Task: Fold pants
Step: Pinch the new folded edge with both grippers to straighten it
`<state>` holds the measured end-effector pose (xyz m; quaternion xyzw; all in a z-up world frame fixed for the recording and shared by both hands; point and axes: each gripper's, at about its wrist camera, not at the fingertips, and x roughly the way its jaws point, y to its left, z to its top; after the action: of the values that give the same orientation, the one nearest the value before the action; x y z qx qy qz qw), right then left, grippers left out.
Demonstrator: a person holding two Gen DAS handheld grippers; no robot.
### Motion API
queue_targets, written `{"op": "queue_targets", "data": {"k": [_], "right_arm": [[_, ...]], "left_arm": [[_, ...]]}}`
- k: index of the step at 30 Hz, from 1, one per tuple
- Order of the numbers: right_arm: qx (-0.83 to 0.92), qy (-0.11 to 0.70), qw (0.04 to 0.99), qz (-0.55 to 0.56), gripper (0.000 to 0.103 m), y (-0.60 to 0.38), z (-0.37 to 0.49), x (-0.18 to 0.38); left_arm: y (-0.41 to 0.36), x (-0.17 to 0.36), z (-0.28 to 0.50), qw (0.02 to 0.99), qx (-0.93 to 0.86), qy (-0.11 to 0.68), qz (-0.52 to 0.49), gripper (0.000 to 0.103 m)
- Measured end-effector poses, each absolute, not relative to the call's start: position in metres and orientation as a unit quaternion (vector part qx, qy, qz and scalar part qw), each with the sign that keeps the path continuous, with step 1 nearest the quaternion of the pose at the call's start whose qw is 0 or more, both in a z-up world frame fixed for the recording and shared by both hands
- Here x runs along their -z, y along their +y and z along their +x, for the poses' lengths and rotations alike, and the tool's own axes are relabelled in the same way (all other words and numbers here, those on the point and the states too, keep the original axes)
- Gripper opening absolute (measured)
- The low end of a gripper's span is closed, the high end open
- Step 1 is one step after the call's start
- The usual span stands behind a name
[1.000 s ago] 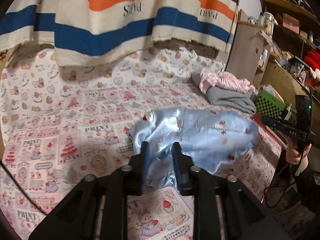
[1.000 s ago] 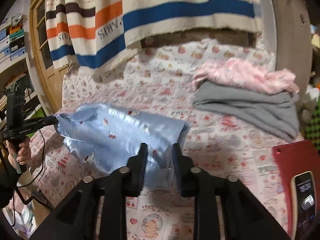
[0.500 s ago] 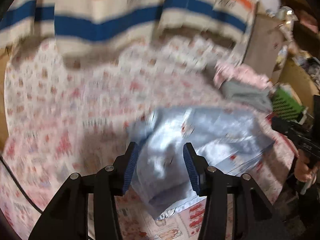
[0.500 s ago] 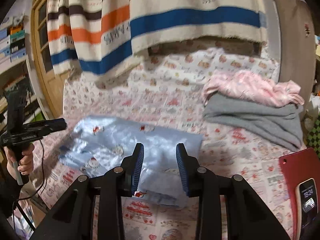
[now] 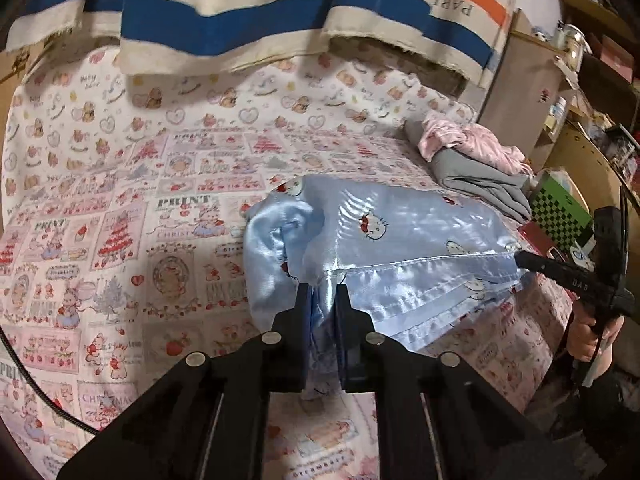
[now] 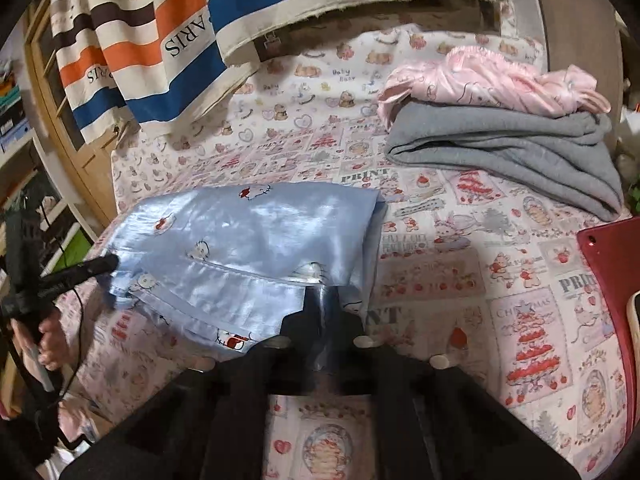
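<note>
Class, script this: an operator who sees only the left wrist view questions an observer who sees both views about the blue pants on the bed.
Operator: Has the right hand-held gripper caught the pants?
Observer: Yes. The right wrist view shows the right hand-held gripper pinching the near edge of the blue pants; its jaws have just been closing.
Operator: What stands at the far left there?
Observer: A wooden door, partly covered by the striped cloth.
</note>
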<state>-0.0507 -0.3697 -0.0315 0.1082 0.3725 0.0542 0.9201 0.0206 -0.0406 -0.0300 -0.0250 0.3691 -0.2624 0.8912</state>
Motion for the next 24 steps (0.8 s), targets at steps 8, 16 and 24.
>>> {"op": "queue_targets", "data": {"k": [8,16,24], "right_arm": [[-0.054,0.383,0.918,0.084,0.002,-0.366,-0.07,0.032],[-0.042,0.39,0.915,0.095,0.019,-0.376,-0.063,0.035],[-0.024,0.338,0.929,0.147,0.045,-0.397,-0.04,-0.009]], "left_arm": [[-0.042,0.038,0.006,0.883,0.266,0.388,0.005,0.01],[-0.039,0.036,0.004,0.883,0.263,0.388,0.015,0.047],[-0.032,0.001,0.055,0.886,0.26,0.378,-0.066,0.053]]}}
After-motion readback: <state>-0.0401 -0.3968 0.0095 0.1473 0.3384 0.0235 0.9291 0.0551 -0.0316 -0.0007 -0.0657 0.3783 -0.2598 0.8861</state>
